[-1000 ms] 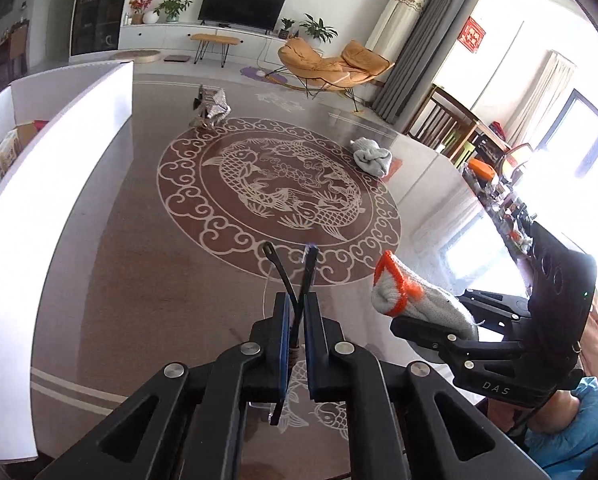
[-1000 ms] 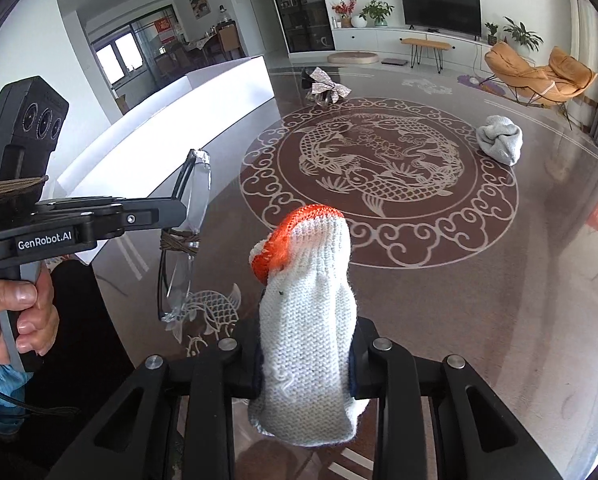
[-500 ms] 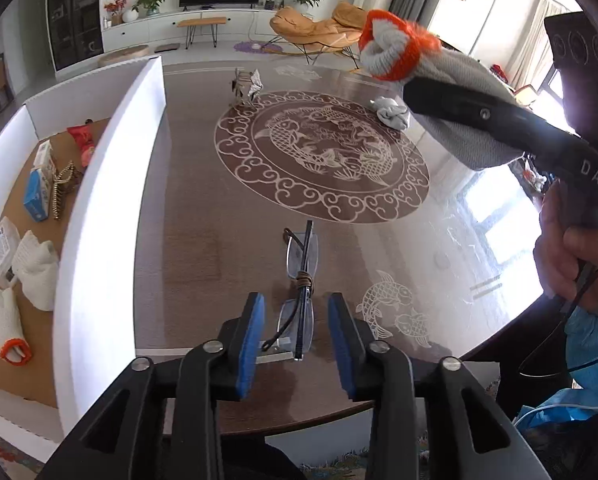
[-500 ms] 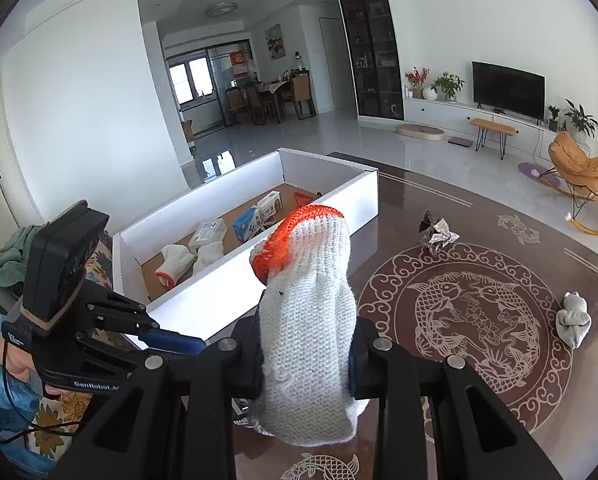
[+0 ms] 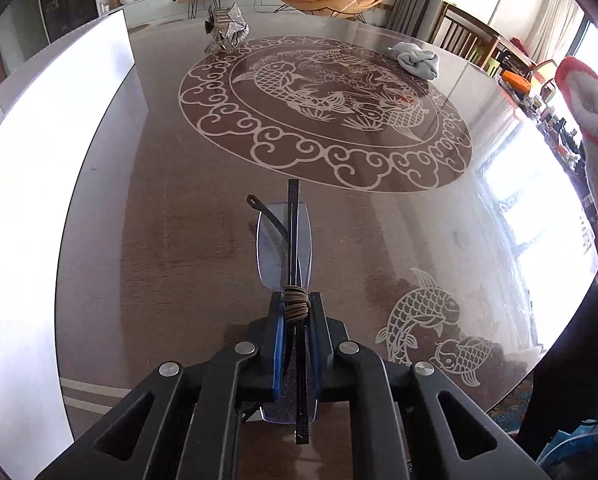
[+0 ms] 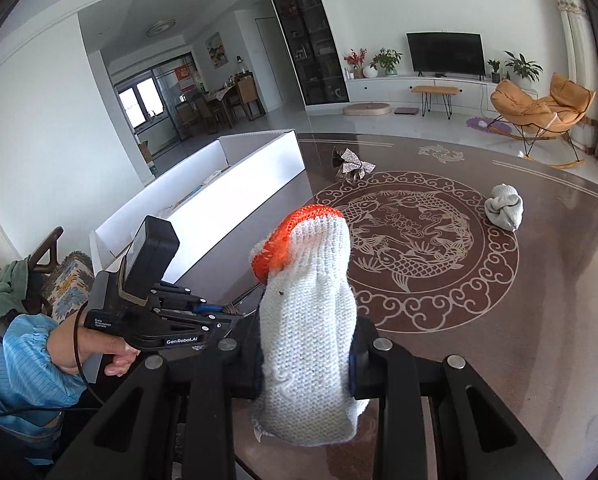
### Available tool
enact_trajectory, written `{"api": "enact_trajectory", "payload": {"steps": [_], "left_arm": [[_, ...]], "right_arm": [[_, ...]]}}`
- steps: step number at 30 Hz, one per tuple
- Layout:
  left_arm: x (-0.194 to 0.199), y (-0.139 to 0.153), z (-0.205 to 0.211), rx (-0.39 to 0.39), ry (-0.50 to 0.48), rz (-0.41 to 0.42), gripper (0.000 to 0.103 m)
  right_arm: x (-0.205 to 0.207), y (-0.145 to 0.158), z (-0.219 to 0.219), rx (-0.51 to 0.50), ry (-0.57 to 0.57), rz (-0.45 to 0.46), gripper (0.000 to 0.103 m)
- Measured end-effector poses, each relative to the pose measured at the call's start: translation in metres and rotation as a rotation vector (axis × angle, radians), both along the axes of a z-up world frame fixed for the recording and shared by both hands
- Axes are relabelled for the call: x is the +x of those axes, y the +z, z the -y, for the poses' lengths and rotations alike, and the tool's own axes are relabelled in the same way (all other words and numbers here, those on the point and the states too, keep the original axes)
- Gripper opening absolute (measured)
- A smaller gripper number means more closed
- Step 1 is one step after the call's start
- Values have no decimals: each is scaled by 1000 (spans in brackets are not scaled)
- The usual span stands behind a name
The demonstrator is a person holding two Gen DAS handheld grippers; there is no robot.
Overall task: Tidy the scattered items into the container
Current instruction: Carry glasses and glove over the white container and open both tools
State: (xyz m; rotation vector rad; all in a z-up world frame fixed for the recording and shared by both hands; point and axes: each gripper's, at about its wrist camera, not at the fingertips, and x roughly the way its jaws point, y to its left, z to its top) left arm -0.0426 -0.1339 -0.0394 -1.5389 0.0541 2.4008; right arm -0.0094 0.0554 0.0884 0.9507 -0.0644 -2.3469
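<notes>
Folded clear-lens glasses (image 5: 287, 240) with dark arms and cord wound round the bridge lie low over the brown patterned table (image 5: 159, 240). My left gripper (image 5: 297, 304) is shut on them at the bridge, blue pads pressing both sides. A white knit glove with an orange cuff (image 6: 311, 320) stands up between the pads of my right gripper (image 6: 307, 364), which is shut on it. That glove (image 5: 595, 128) shows at the right edge of the left wrist view. The white container (image 6: 235, 196) stands along the table's left side; its wall (image 5: 39, 160) fills the left there.
A crumpled silver foil piece (image 5: 227, 28) sits at the far side near the container's end, and a balled grey cloth (image 5: 417, 60) lies at the far right of the round pattern. A person's hand (image 6: 99, 348) and blue sleeve hold the left gripper. The table's near edge curves just below.
The left jaws, shut a second ago, stood open around the glasses on the table half a second ago and have shut on them again, lower. The right gripper kept the glove and swung back toward the table.
</notes>
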Motion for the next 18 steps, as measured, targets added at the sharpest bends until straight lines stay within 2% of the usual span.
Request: {"api": "enact_trajectory", "payload": {"steps": [5,10,13,16,18], "left_arm": [[16,26,7,95,38,-34,10],[38,52,32,208,84,-52,10],[52,84,71,207,125,-105,10],[58,118,134,177,216,-161,10],[58,135,178,125,294,-190,10]], "right_arm": [[4,-9,1,1,6,14,30],[1,-35,36,18,71,103,30],[-3,-30,77,25,158,108,30],[-11,1,136,5,269,54,30],[-20,27,181,-22,346,18,30]]}}
